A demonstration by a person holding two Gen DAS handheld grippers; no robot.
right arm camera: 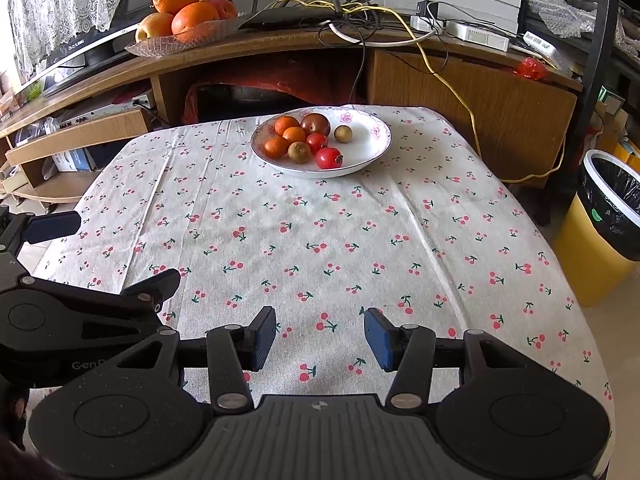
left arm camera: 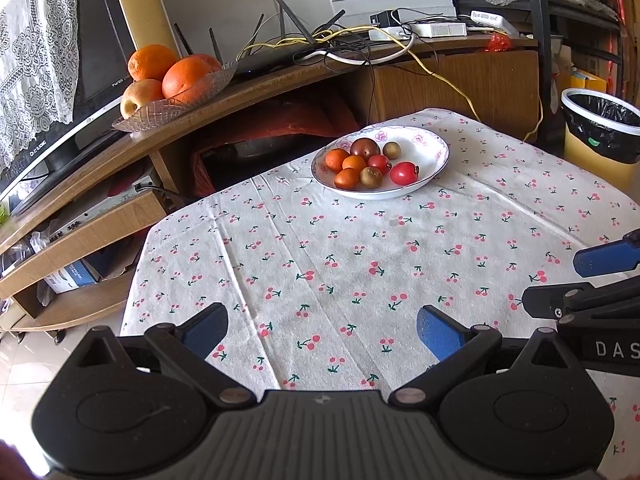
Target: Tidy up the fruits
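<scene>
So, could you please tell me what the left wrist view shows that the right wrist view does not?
Only the left wrist view shows the left gripper head-on, jaws wide and empty. Only the right wrist view shows the right gripper head-on, jaws narrower, empty. Both share the plate of small fruits, the cherry cloth, the glass dish of oranges, and the bin.

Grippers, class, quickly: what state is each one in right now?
Left gripper: open, holding nothing.
Right gripper: open, holding nothing.
</scene>
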